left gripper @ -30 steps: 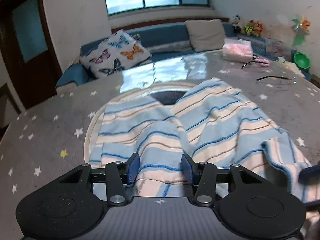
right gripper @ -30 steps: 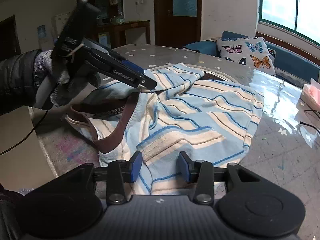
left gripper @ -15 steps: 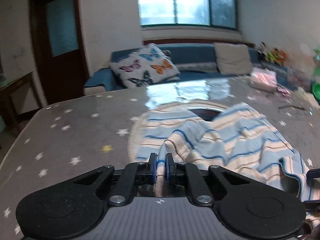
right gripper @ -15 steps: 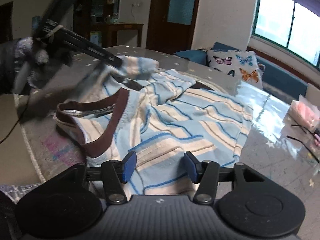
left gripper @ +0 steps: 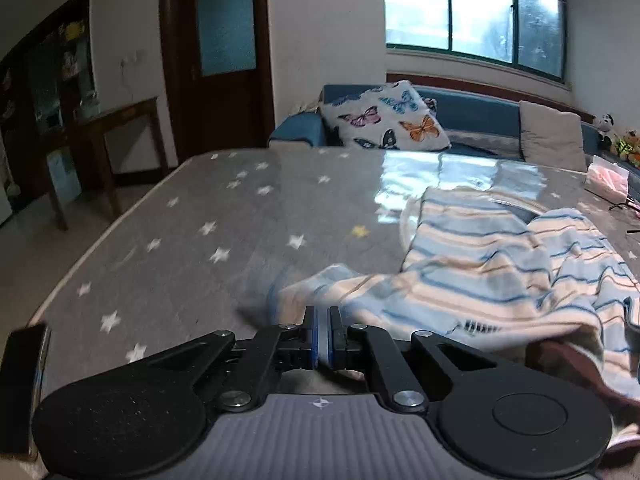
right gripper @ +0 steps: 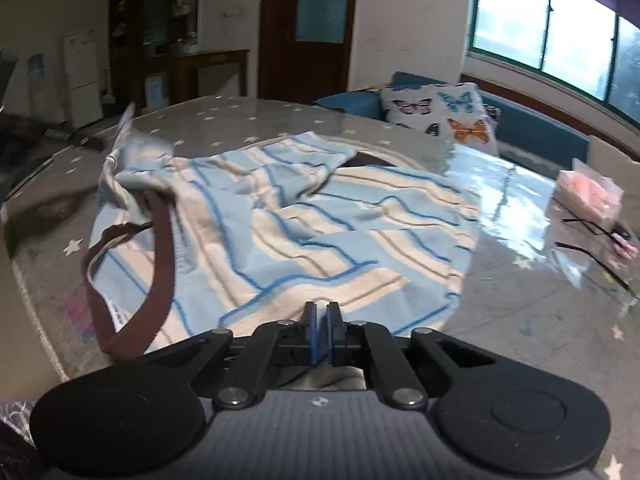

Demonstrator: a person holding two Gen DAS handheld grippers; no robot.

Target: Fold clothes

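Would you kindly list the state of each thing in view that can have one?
left gripper: jaws shut on a pinch of the garment.
right gripper: jaws shut on the garment's near edge.
striped garment: unfolded, rumpled on the table, one corner lifted.
brown waistband: open, loose.
door: closed.

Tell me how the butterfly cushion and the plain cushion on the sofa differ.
The butterfly cushion is white with coloured butterflies; the plain cushion is beige and unpatterned. The butterfly cushion leans tilted near the sofa's left end as the left wrist camera sees it; the plain cushion stands squarer, further right. Both rest against the blue sofa back.
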